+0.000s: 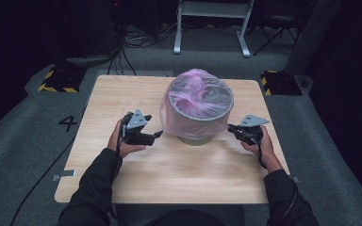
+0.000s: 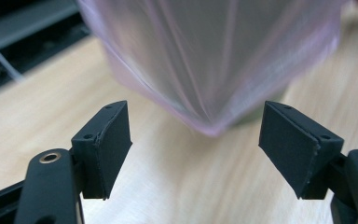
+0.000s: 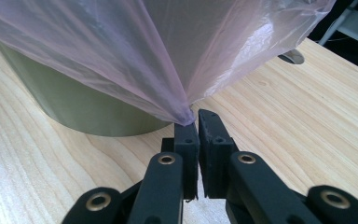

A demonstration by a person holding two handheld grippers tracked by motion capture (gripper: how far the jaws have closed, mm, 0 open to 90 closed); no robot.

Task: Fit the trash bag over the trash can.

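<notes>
A thin pink bag drapes over a grey bin mid-worktop. The right hand-held gripper pinches its hem; the left hand-held gripper gapes wide near the other side. The film looks light, slippery and easily torn, best gripped at gathered folds.

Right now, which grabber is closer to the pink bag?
Right. The right gripper is pinched shut on the hem of the pink bag, so it touches it. The left gripper is open, with the bag's edge hanging just ahead between its jaws, not touching.
</notes>
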